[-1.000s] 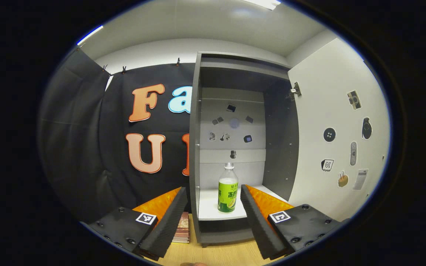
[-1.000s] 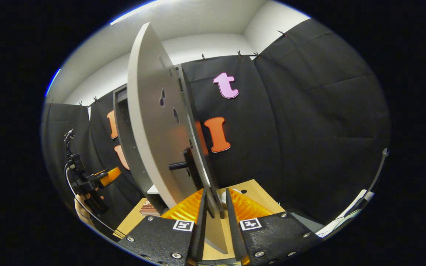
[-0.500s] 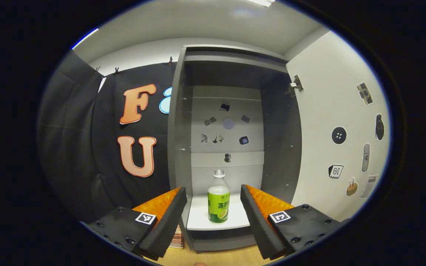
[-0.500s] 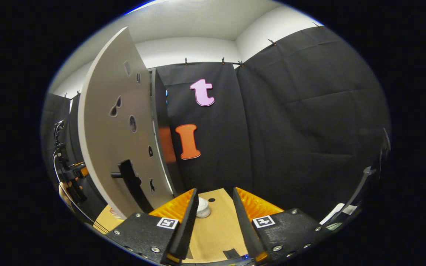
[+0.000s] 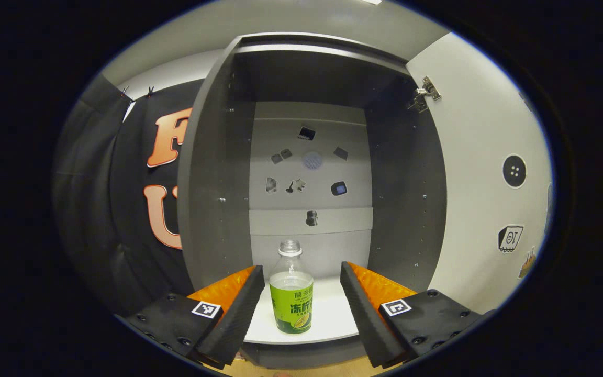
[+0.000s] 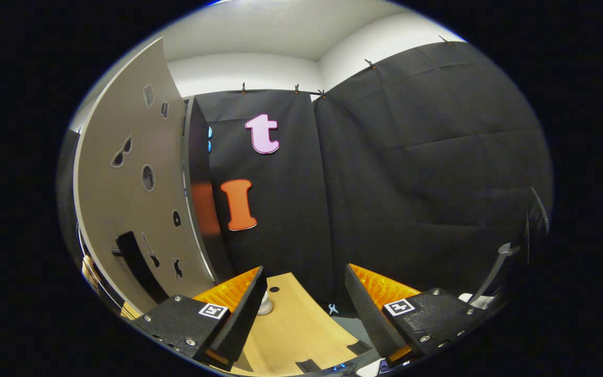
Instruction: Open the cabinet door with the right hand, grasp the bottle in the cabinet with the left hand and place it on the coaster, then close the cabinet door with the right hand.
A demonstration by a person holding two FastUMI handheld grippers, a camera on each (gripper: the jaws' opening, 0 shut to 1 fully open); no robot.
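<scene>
In the left gripper view the cabinet (image 5: 218, 173) stands open, its dark side walls framing a pale back panel dotted with small stickers (image 5: 305, 173), and the cabinet door (image 5: 482, 173) is swung wide to the right on its hinge (image 5: 425, 94). The bottle (image 5: 291, 290) stands upright on the white shelf (image 5: 327, 319) at the bottom of the cabinet, near the shelf's front edge (clear above, with a green label around its lower half and no cap visible on its neck). The left gripper (image 5: 300, 280) is spread wide with nothing in it; the bottle sits between its two fingers, closer to the left one, and neither finger touches it. In the right gripper view the right gripper (image 6: 304, 285) is likewise released and empty, its fingers apart over the wooden tabletop (image 6: 291, 335). The door (image 6: 134, 199) shows there at the left, seen from its outer face with its dark handle (image 6: 133, 256) well apart from the fingers. A small white round object (image 6: 266, 305), too hidden by the left finger to identify, rests on the wood just beside that finger.
</scene>
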